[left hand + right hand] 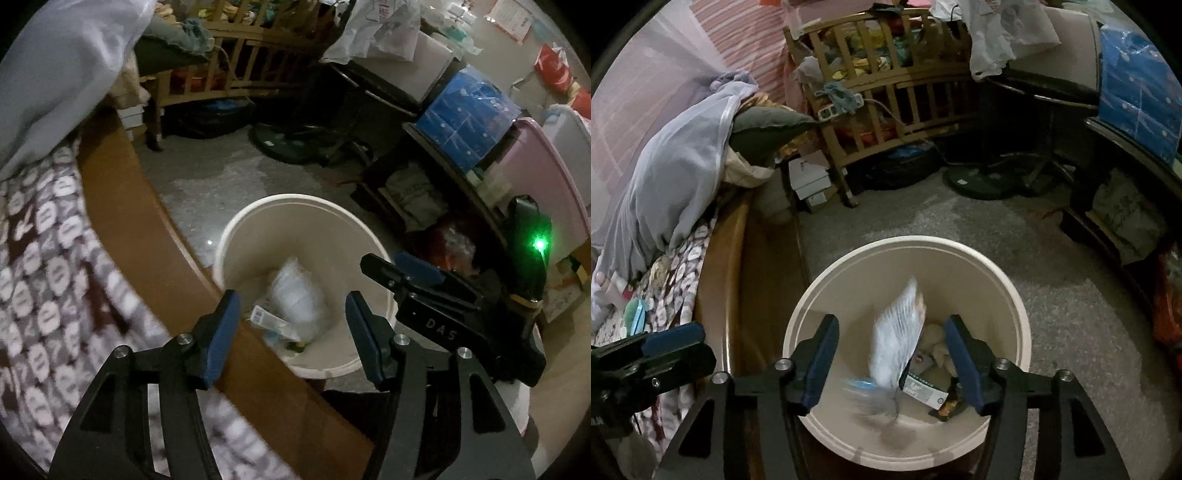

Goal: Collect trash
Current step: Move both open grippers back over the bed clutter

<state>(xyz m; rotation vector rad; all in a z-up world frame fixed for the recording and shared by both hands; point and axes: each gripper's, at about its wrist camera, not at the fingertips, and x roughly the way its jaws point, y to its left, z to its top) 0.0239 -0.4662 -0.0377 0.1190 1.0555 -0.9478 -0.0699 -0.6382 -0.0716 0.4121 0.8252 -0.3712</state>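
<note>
The right hand-held gripper, black with blue-padded fingers, hangs directly above the round cream plastic waste bucket with its jaws spread wide and nothing between the pads. Below the gap, a pale white-and-blue plastic wrapper shows blurred inside the bucket's mouth, tilted on end; whether it rests on the other rubbish cannot be told. Beside it at the bottom lie a flat printed white packet and some crumpled beige scraps.

The left hand-held gripper is also wide apart and empty, poised over the near side of the bucket and the brown wooden bed frame next to it. From that view a crumpled whitish plastic bag and a small white carton sit in the bucket. The bucket stands on grey speckled floor, just beside the bed, which carries a brown-and-white patterned blanket. A slatted wooden crib stands well beyond.
</note>
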